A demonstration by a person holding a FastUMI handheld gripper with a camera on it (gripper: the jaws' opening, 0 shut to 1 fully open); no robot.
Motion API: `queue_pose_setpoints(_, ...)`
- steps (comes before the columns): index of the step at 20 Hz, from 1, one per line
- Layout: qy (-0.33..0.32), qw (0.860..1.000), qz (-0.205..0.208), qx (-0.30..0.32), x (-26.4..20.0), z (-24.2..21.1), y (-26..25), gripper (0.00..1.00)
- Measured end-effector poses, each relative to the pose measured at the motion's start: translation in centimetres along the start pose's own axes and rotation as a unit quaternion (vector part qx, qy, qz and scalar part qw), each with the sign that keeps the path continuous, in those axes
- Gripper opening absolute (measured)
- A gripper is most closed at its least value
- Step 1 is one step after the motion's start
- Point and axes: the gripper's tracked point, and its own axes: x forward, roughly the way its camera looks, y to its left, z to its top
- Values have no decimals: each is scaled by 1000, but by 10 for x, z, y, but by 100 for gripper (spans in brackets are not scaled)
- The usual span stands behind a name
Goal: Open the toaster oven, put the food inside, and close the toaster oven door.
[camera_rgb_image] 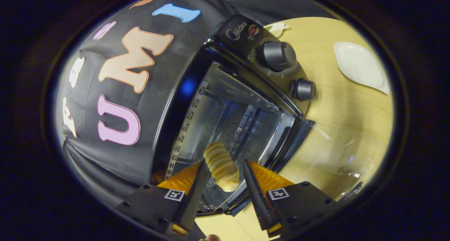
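Toaster oven (225,103): black-bodied countertop unit with a shiny metal cavity, seen strongly tilted by the camera roll. Two dark round knobs (279,55) sit on its control panel. Glass door (327,156) is swung fully down and lies over the pale wooden tabletop (351,121), so the opening step reads as done.

Food: a pale yellow, ridged pastry roll (220,165), spiral-shaped like a small horn of bread. It sits at the mouth of the cavity, apparently on the wire rack (225,195) just inside the front edge, though the exact contact under it is hard to make out.

Gripper (222,174): fingers spread, one on each side of the roll, with a visible gap between each finger and the pastry. Neither finger presses on it, so I judge the roll as let go, or about to be, rather than held.

Other items: a white, shallow, leaf-shaped dish (358,67) lies well apart on the tabletop beyond the knobs, with nothing on it. A small pale object near the oven's far corner is too small to identify.

Progress estimate: door open, food placed at the front of the oven. Left to do: back the fingers out clear of the roll without dragging it, possibly nudge it deeper so the door clears, then lift the glass door shut. Risk: the roll sits close to the edge.
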Motion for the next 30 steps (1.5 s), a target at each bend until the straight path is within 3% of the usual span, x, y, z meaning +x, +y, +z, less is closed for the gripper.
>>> queue_pose_setpoints(2, 0, 1000, 3, -6, -3, 0, -1, 76)
queue_pose_setpoints(5, 7, 998, -39, -44, -7, -9, -30, 85)
queue_pose_setpoints(9, 7, 995, -27, -95, -34, -10, -36, 100)
queue_pose_setpoints(13, 31, 984, -36, -171, -63, -24, -53, 100)
queue_pose_setpoints(20, 88, 945, -58, -310, -110, -68, -91, 100)
queue_pose_setpoints(24, 111, 920, -49, -373, -129, -90, -97, 99)
queue_pose_setpoints(27, 123, 896, -62, -423, -139, -101, -111, 100)
queue_pose_setpoints(30, 131, 864, -100, -476, -150, -99, -129, 100)
